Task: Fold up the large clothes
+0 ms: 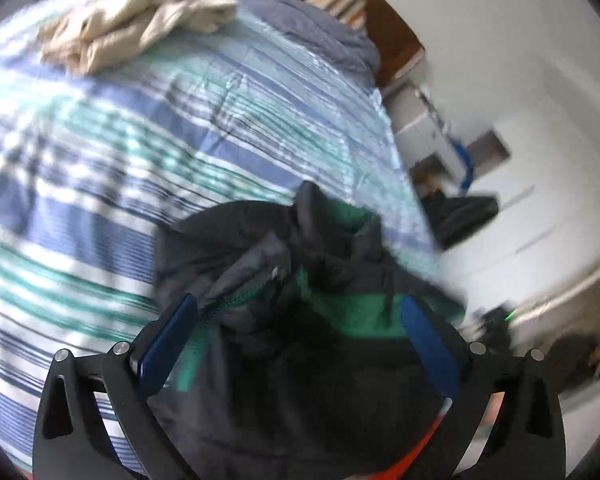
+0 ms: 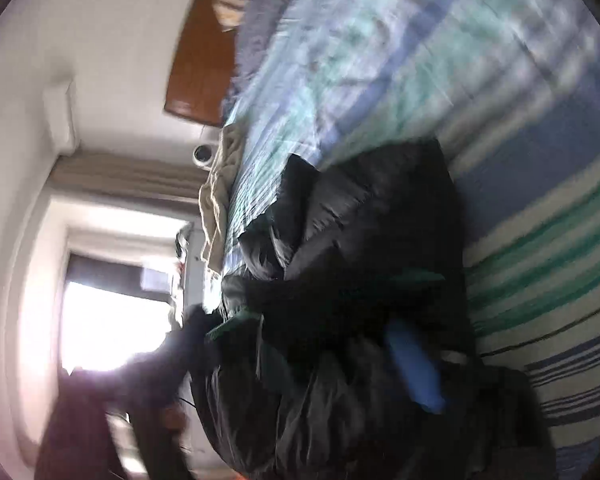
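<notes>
Striped bedspread carries the dark jacket at its near edge (green lining showing); left gripper and right gripper both gape wide, clamping nothing.

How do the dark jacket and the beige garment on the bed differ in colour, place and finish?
The dark jacket is black with green lining; the beige garment is one pale colour. The jacket lies near, between the left gripper's open jaws; the beige garment lies far up the bed, touched by nothing. The jacket looks shiny, the beige garment matt. Both lie crumpled on the striped bedcover.
</notes>
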Demonstrator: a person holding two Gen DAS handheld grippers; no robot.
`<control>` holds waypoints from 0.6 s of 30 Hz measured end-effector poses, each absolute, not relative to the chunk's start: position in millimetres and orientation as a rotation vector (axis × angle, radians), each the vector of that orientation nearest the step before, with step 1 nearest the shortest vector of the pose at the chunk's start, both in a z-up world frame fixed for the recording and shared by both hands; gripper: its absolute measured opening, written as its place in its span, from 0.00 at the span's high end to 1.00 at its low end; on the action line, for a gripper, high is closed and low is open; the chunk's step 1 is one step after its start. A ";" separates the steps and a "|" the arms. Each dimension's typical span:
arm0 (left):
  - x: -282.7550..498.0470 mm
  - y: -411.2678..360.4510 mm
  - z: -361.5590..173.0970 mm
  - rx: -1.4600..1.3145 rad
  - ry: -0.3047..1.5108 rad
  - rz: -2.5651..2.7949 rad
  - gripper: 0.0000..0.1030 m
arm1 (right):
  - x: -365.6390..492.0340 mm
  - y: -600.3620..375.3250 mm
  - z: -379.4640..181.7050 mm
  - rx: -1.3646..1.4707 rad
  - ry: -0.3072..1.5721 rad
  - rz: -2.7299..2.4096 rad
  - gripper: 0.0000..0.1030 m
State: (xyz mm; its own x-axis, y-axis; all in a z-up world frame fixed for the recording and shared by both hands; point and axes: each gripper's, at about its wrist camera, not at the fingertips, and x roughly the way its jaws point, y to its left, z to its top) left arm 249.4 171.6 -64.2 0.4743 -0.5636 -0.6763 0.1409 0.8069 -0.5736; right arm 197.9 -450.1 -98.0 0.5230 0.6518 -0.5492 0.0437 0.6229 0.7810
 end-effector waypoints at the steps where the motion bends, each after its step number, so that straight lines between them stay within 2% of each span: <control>1: 248.7 168.0 -68.6 -0.419 1.008 -0.437 0.01 | 200.1 -446.0 -91.9 0.746 0.971 0.408 0.00; 5: 260.8 141.3 -105.4 -0.248 1.095 -0.368 0.02 | 224.4 -415.2 -93.9 0.328 1.020 0.276 0.00; 7: 267.5 125.6 -123.2 -0.175 1.120 -0.343 0.03 | 238.9 -403.3 -108.8 0.210 1.029 0.229 0.00; 8: 269.1 118.1 -129.8 -0.143 1.128 -0.333 0.09 | 244.2 -399.1 -116.7 0.191 1.045 0.231 0.00; 9: 269.7 111.6 -134.4 -0.116 1.136 -0.331 0.28 | 249.2 -392.4 -124.1 0.198 1.072 0.262 0.06; 10: 269.7 106.6 -135.4 -0.091 1.146 -0.311 0.34 | 249.4 -392.7 -126.5 0.203 1.069 0.288 0.20; 11: 267.7 105.9 -133.1 -0.079 1.141 -0.287 0.60 | 245.9 -388.0 -120.0 0.184 1.050 0.286 0.53; 12: 264.2 106.4 -124.9 -0.074 1.132 -0.270 0.83 | 240.7 -385.6 -111.0 0.147 1.026 0.267 0.75; 14: 256.5 111.5 -97.8 -0.090 1.067 -0.261 0.86 | 231.1 -379.3 -82.4 0.065 0.966 0.224 0.83; 18: 258.7 120.3 -41.6 -0.164 0.886 -0.245 0.87 | 235.7 -381.8 -20.1 0.035 0.810 0.163 0.85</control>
State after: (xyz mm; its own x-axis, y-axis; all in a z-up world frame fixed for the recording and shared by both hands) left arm 258.7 120.3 -41.6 0.6070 -0.2789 -0.7441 0.1435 0.9595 -0.2426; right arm 235.7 -381.8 -20.1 0.6775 0.1582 -0.7183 -0.1317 0.9869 0.0931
